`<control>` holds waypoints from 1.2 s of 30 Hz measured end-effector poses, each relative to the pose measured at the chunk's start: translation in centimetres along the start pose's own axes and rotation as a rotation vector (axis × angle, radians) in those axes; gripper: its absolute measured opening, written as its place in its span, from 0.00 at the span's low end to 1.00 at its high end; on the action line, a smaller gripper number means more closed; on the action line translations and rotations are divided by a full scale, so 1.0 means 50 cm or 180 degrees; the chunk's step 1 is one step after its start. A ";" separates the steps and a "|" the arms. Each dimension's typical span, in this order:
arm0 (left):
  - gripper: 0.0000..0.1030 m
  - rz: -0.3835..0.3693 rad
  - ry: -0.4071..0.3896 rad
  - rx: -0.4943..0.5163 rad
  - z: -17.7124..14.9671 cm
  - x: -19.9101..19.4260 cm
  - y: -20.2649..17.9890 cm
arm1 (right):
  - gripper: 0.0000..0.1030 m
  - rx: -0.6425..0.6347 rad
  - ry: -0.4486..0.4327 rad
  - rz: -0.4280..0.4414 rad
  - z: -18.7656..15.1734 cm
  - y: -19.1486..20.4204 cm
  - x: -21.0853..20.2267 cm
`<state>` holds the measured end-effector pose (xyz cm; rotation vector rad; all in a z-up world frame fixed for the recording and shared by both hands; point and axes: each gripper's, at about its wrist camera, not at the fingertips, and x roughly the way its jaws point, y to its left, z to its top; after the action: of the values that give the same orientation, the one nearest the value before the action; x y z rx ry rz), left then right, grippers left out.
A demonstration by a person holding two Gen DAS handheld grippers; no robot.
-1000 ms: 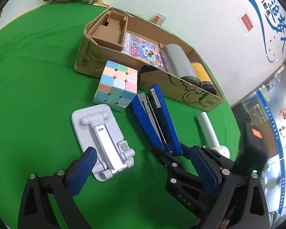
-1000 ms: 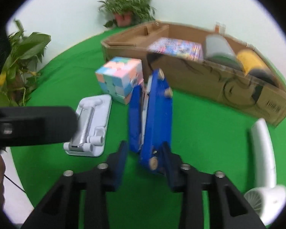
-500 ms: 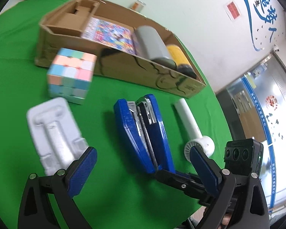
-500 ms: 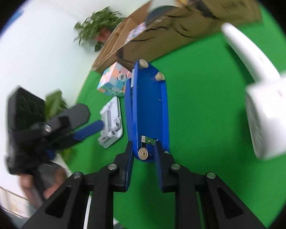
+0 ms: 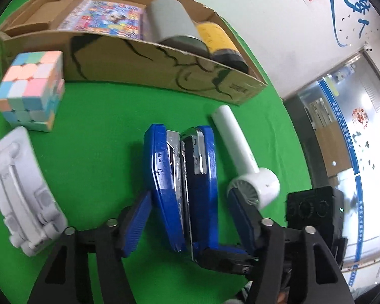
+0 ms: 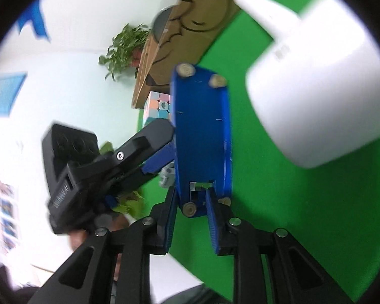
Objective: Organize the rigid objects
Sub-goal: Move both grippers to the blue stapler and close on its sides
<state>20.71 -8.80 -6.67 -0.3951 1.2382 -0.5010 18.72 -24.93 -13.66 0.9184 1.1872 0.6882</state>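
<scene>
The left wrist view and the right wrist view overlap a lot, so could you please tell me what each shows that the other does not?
Only the left wrist view shows the box's contents: picture book, grey cylinder, yellow can. It also shows the stapler's metal inside.

Only the right wrist view shows the stapler's flat blue underside, a potted plant and the left tool's camera block.

Both show the stapler, pastel cube, white fan, cardboard box and green table.
</scene>
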 end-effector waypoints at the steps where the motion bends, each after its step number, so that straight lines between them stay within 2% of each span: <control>1: 0.56 -0.0037 0.0048 -0.0010 -0.002 0.007 -0.006 | 0.28 -0.0204 -0.0069 -0.0244 -0.004 0.018 -0.010; 2: 0.53 -0.0102 0.0078 0.0001 -0.004 0.012 -0.011 | 0.34 -0.0374 -0.0128 -0.0444 -0.007 0.031 -0.018; 4: 0.50 -0.0164 0.0100 0.0064 -0.008 0.017 -0.026 | 0.65 -0.0718 -0.0318 -0.0865 -0.017 0.061 -0.042; 5: 0.50 -0.0224 0.0114 0.0092 -0.009 0.019 -0.034 | 0.68 -0.0860 -0.0421 -0.1014 -0.024 0.072 -0.054; 7: 0.50 -0.0317 0.0122 0.0114 -0.009 0.022 -0.047 | 0.68 -0.1273 -0.0601 -0.1303 -0.043 0.105 -0.069; 10: 0.49 -0.0264 0.0083 0.0155 -0.002 0.027 -0.055 | 0.69 -0.1873 -0.0761 -0.1755 -0.079 0.138 -0.064; 14: 0.49 -0.0259 0.0075 0.0115 -0.005 0.019 -0.041 | 0.68 -0.2088 -0.0679 -0.1840 -0.094 0.152 -0.032; 19: 0.50 -0.0178 -0.0064 -0.0012 -0.015 -0.028 0.010 | 0.68 -0.2332 -0.0686 -0.2252 -0.097 0.155 0.016; 21: 0.66 -0.0115 -0.0093 -0.0031 -0.015 -0.034 0.023 | 0.68 -0.2381 -0.0669 -0.2363 -0.092 0.157 0.041; 22: 0.69 -0.0074 -0.0125 -0.0050 -0.016 -0.036 0.027 | 0.67 -0.2411 -0.0652 -0.2410 -0.092 0.156 0.051; 23: 0.72 -0.0066 -0.0159 -0.0098 -0.018 -0.039 0.035 | 0.66 -0.2427 -0.0629 -0.2449 -0.091 0.153 0.059; 24: 0.72 -0.0102 -0.0153 -0.0132 -0.019 -0.041 0.044 | 0.59 -0.2424 -0.0591 -0.2512 -0.088 0.148 0.069; 25: 0.72 -0.0149 -0.0127 -0.0181 -0.020 -0.039 0.052 | 0.47 -0.2412 -0.0547 -0.2555 -0.088 0.143 0.076; 26: 0.72 -0.0177 -0.0106 -0.0244 -0.020 -0.034 0.061 | 0.38 -0.2387 -0.0480 -0.2491 -0.086 0.138 0.083; 27: 0.72 -0.0204 -0.0091 -0.0272 -0.021 -0.031 0.067 | 0.36 -0.2378 -0.0491 -0.2516 -0.087 0.137 0.085; 28: 0.72 -0.0227 -0.0074 -0.0281 -0.021 -0.028 0.071 | 0.35 -0.2379 -0.0515 -0.2532 -0.088 0.138 0.086; 30: 0.72 -0.0287 -0.0056 -0.0269 -0.023 -0.027 0.078 | 0.35 -0.2214 -0.0528 -0.2373 -0.081 0.132 0.077; 32: 0.72 -0.0362 -0.0041 -0.0264 -0.023 -0.023 0.080 | 0.35 -0.1854 -0.0493 -0.1969 -0.058 0.117 0.055; 36: 0.72 -0.0442 0.0002 -0.0275 -0.024 -0.007 0.071 | 0.31 -0.1038 -0.0271 -0.0893 -0.023 0.073 0.027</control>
<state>20.00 -5.68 -8.64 -0.5568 1.2412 -0.5675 18.00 -21.78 -11.19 0.4918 1.0634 0.5867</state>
